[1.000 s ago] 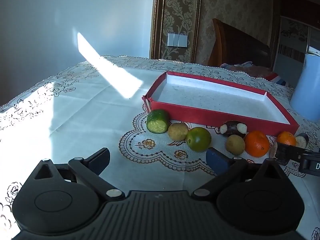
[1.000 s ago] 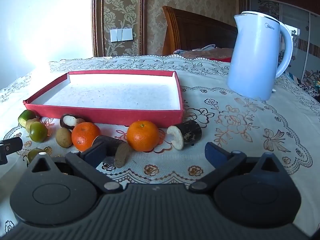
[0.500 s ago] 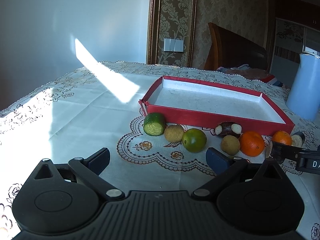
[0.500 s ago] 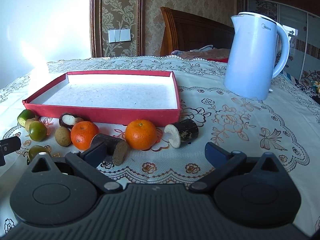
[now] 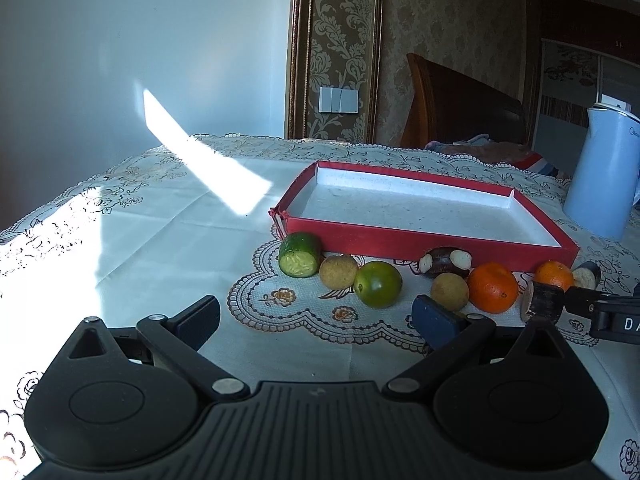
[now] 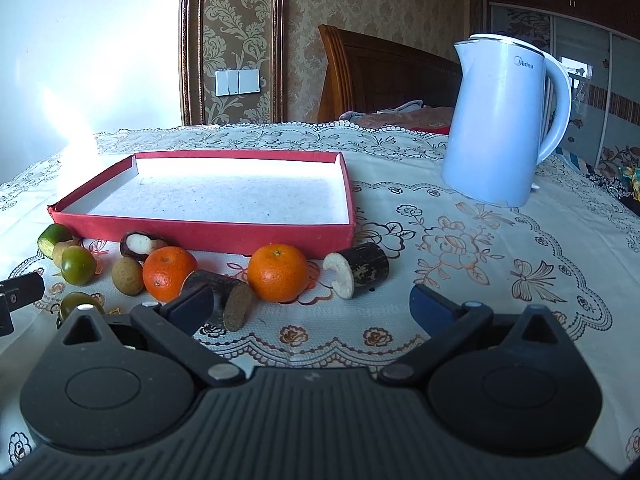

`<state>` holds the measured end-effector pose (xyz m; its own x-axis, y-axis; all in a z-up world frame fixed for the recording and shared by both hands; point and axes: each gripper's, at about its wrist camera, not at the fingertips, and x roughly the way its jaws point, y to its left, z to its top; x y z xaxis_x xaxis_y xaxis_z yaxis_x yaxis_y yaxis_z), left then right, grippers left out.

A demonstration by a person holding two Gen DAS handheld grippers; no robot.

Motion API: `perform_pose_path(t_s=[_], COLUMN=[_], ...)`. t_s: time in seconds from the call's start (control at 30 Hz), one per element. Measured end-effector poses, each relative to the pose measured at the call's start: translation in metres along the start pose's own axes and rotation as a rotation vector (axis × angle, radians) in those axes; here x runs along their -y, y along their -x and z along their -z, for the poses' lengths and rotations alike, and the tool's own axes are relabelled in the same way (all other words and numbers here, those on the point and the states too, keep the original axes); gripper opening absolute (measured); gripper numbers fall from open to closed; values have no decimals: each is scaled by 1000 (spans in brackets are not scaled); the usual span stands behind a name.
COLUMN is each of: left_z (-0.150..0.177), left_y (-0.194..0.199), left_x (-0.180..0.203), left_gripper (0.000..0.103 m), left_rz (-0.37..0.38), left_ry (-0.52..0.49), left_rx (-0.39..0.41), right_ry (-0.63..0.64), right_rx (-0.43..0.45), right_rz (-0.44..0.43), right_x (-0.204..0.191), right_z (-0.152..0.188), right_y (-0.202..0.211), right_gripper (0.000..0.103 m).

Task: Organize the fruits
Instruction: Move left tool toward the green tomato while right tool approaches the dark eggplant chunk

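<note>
An empty red tray lies mid-table. A row of fruit lies along its near side: a cucumber piece, a tan round fruit, a green citrus, a second tan fruit, two oranges, a dark piece with white flesh and two dark cylinders. My left gripper is open and empty, short of the green citrus. My right gripper is open and empty, just short of the right orange.
A pale blue electric kettle stands at the back right of the table. A lace-patterned cloth covers the table. Another green fruit lies left of my right gripper. A wooden headboard stands behind the table.
Both grippers have tilted slightly, so the tray and fruit sit a little lower and nearer in view. Nothing on the table has moved. Both stay open.
</note>
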<state>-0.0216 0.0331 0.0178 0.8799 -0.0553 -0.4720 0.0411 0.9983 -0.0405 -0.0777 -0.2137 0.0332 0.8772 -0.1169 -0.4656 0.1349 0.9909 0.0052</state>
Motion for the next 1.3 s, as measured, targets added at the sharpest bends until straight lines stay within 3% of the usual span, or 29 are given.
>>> perform_pose_path(t_s=[0.3,0.67,1.3], left_z=[1,5,6], left_y=[3,6,10], left_x=[0,12,4], left_gripper=[103,103,103], left_rz=[16,-56,-41], left_ry=[-15,-89,-40], left_rx=[11,36,39], right_ry=[11,-14,7], right_rx=[13,7,12], right_rz=[-27,-45,-39], right_x=[-1,3,3], right_z=[2,3,4], right_y=[5,4,8], right_gripper=[103,103,103])
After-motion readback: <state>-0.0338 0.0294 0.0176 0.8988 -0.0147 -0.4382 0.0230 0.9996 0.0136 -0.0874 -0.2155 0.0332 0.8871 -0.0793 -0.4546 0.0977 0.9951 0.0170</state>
